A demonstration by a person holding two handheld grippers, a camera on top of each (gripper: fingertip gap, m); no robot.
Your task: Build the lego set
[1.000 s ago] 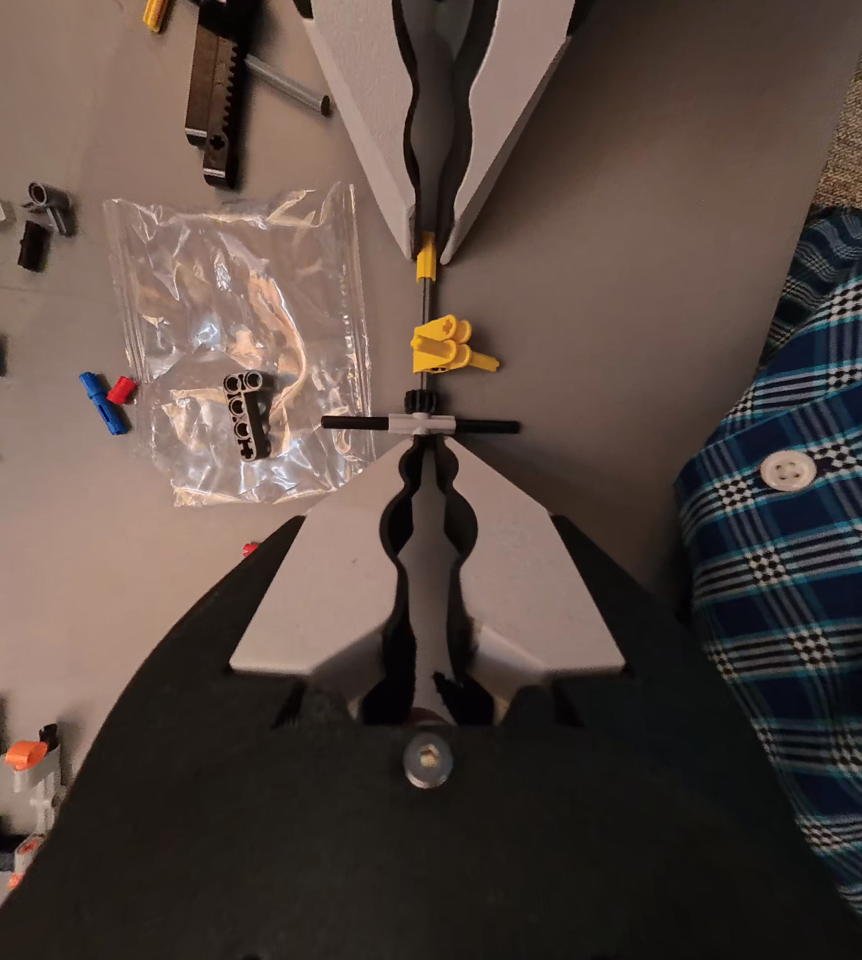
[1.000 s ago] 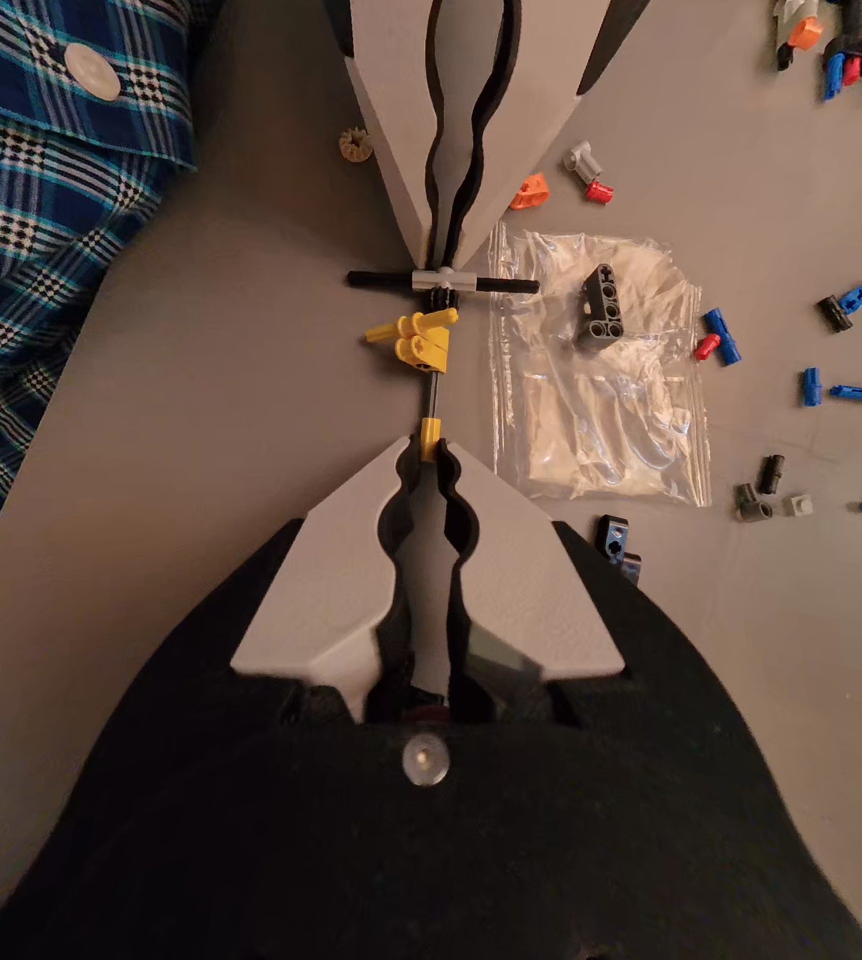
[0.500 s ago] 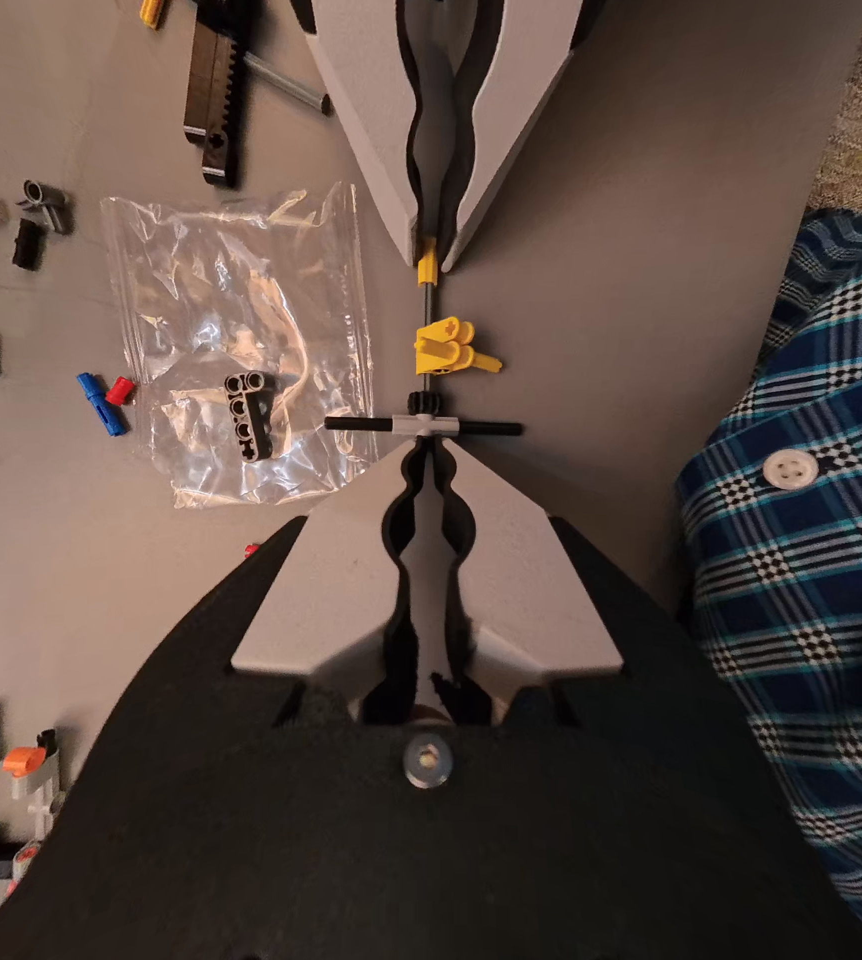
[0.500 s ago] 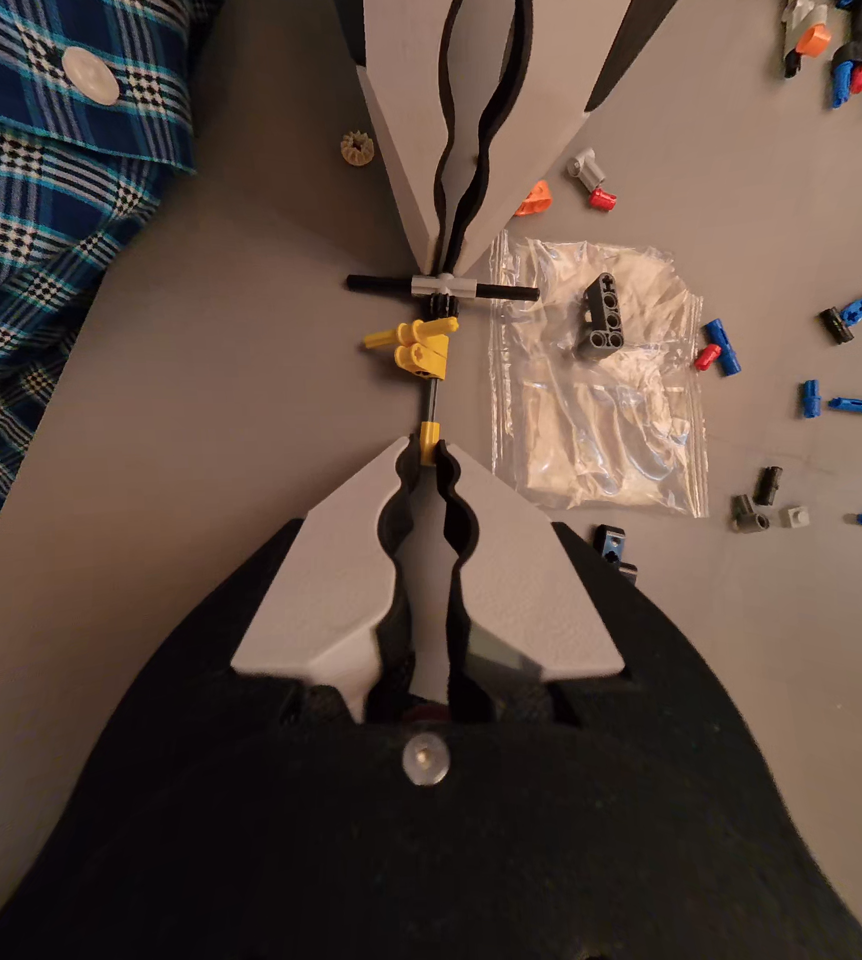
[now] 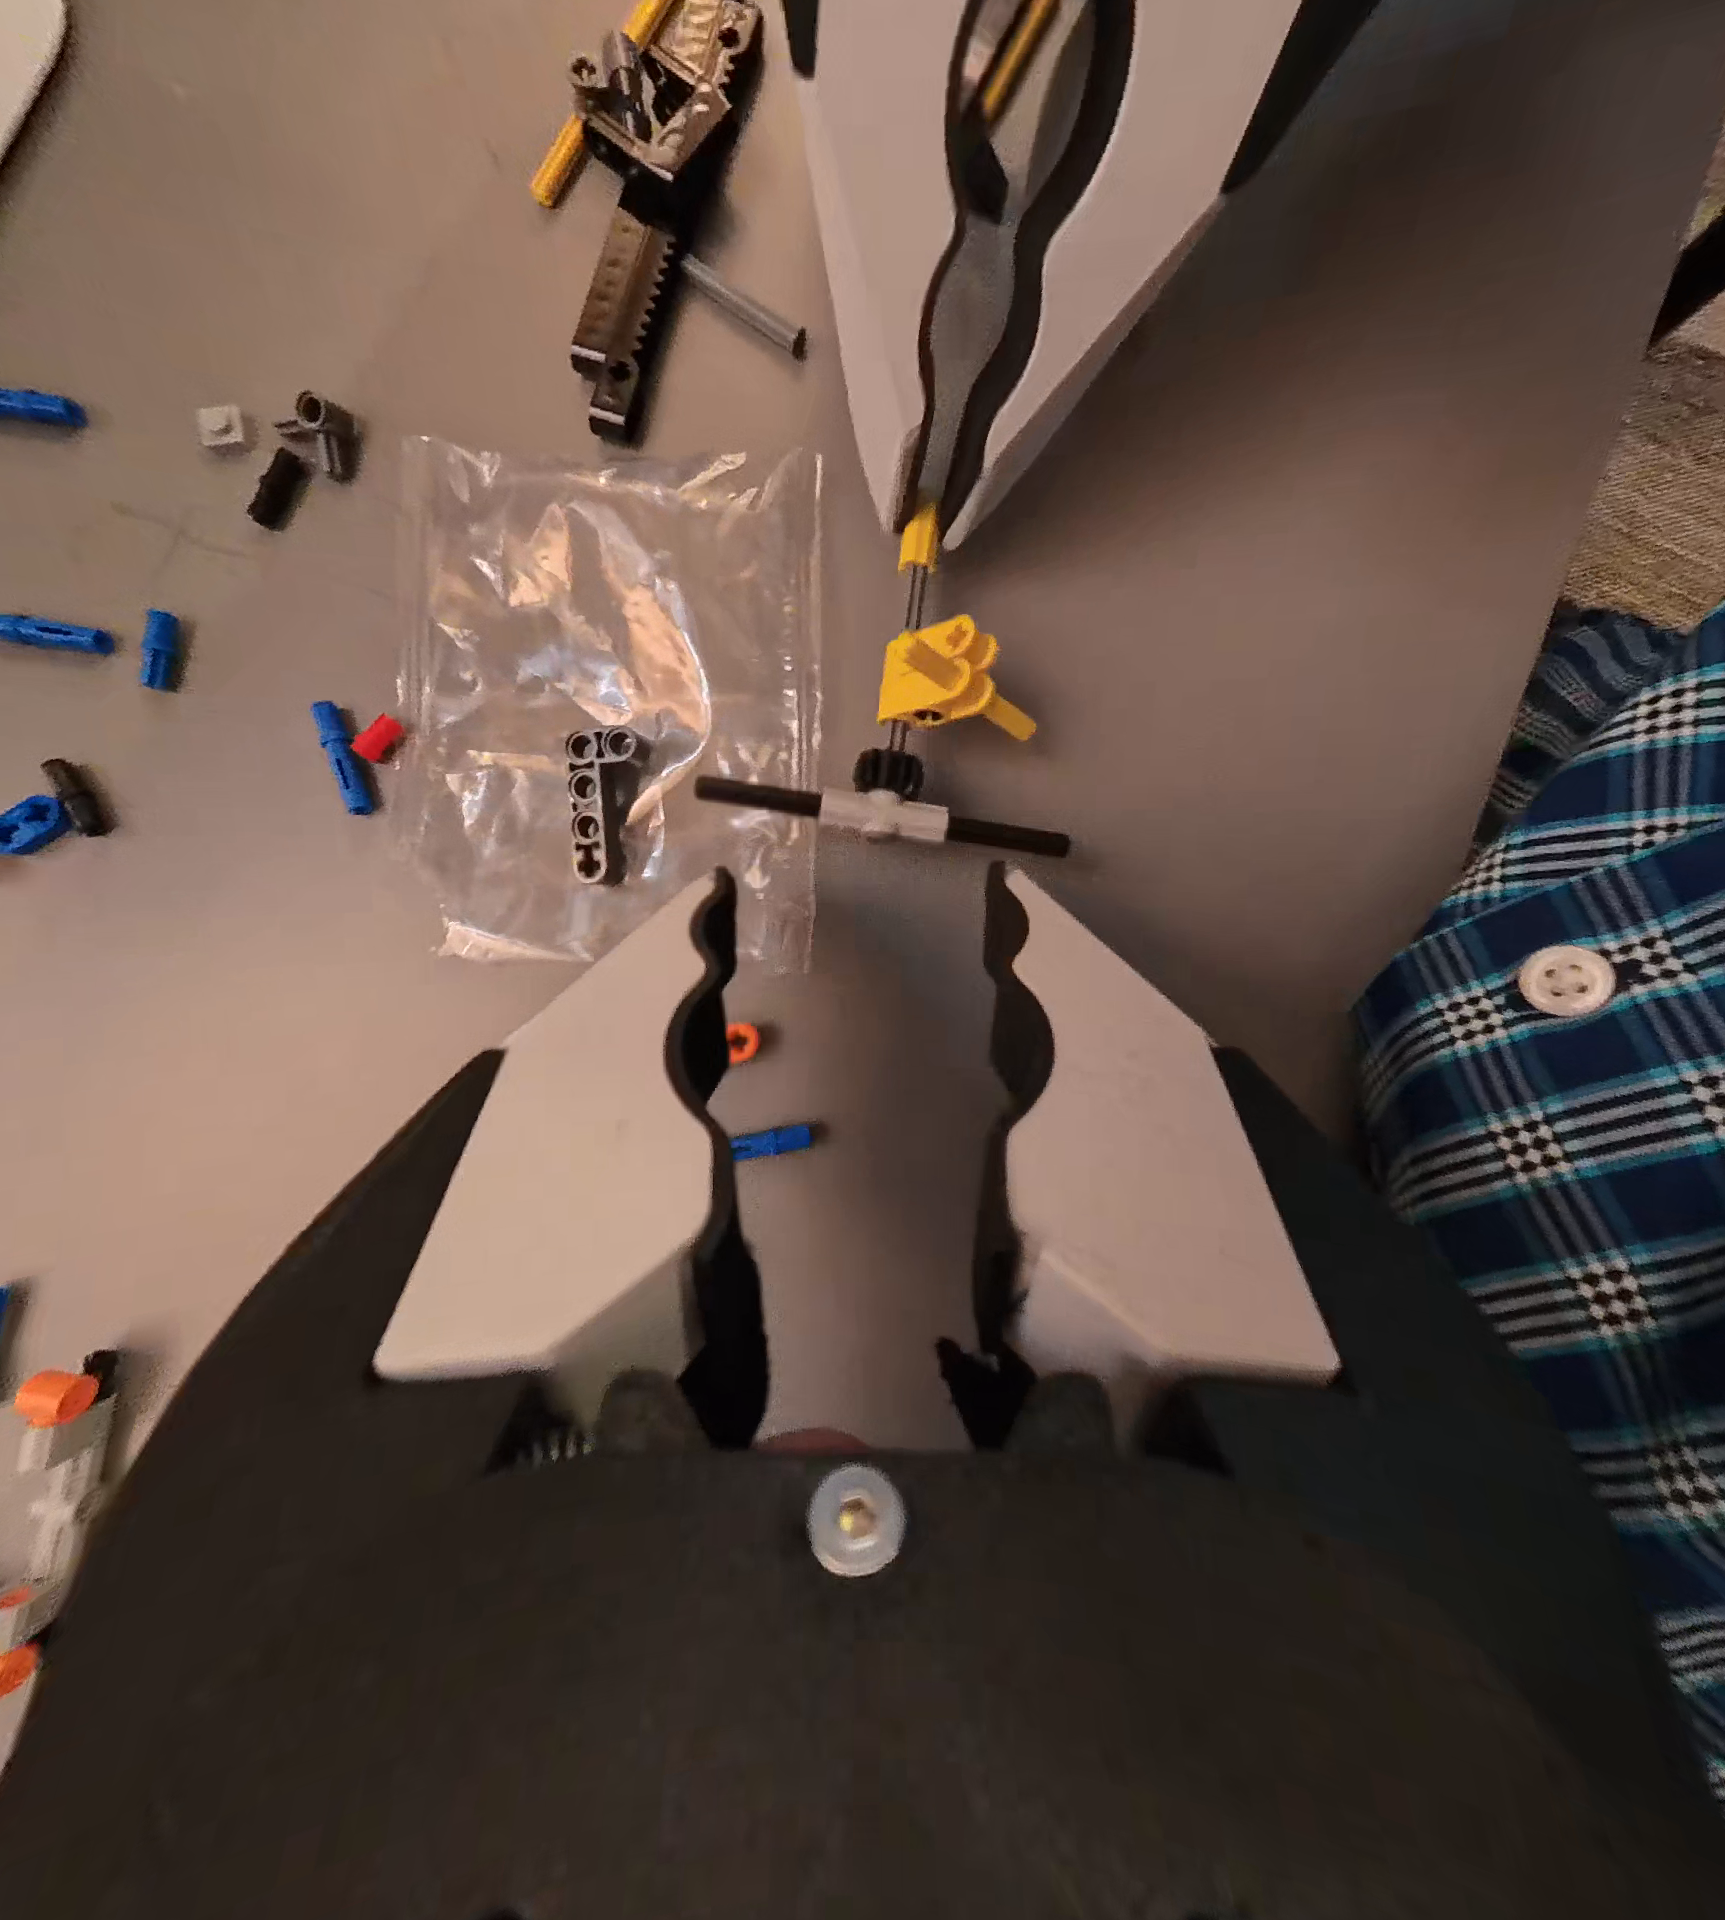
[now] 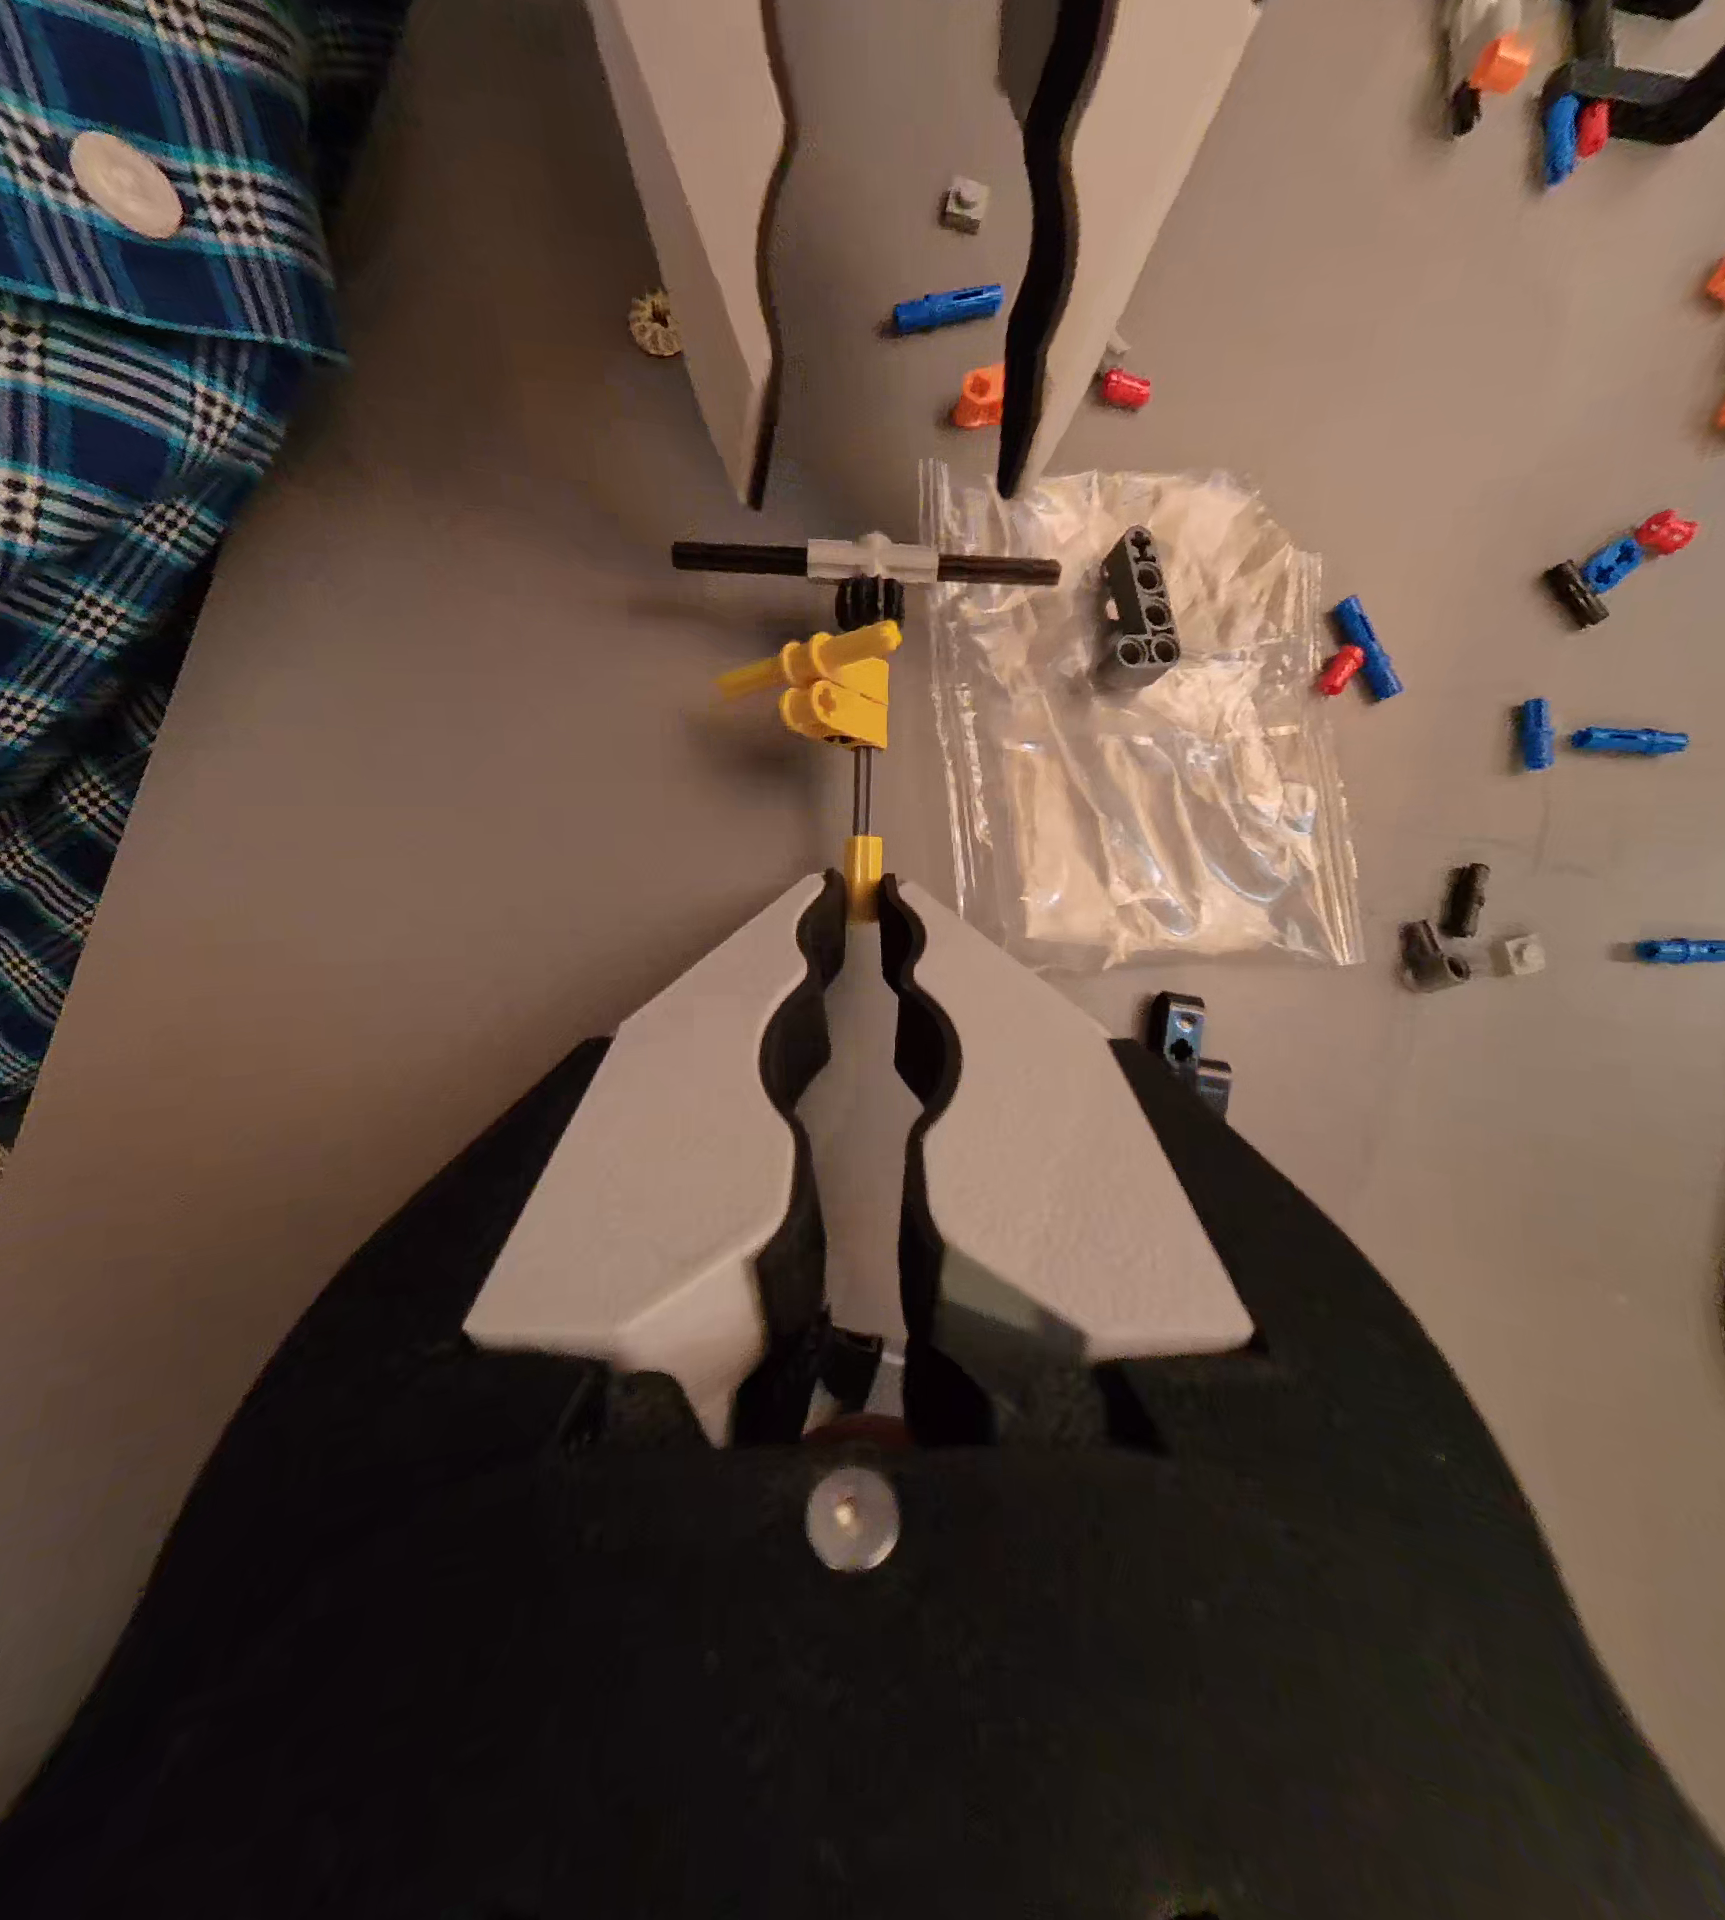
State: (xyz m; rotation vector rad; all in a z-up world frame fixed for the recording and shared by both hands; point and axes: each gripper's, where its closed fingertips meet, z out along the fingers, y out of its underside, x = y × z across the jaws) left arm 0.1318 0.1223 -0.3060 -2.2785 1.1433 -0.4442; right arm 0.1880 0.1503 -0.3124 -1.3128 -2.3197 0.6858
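Nearby, a plastic bag (image 6: 1138, 717) flanks the axle assembly (image 6: 863, 665) — right tongs (image 6: 863, 894) pinch it, left tongs (image 5: 858, 883) gape.

The left tool (image 5: 858, 883) has let go of the grey connector (image 5: 884, 816) on the black cross axle (image 5: 754, 795): its fingers, pinched together half a second ago, now stand spread and sit just short of it at 6 o'clock. The cross axle has tilted slightly, its 3 o'clock end lower.
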